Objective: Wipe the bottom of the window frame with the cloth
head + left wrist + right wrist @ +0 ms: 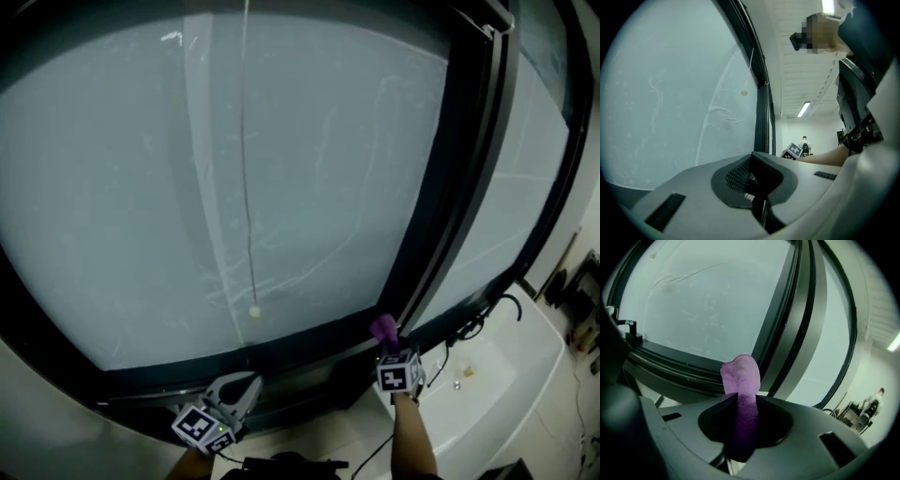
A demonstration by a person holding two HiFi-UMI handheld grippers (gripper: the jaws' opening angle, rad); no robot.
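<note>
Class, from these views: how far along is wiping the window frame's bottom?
Done: the right gripper is shut on the purple cloth. In hand: the cloth is up by the bottom frame near the upright post; contact is unclear. Left: seemingly wiping along the frame; the left gripper is shut, empty.

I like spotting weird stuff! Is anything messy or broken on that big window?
Nothing looks broken. The window glass has faint streaky smears near the pull cord's bead. The purple cloth is clamped in the right hand-held gripper.
</note>
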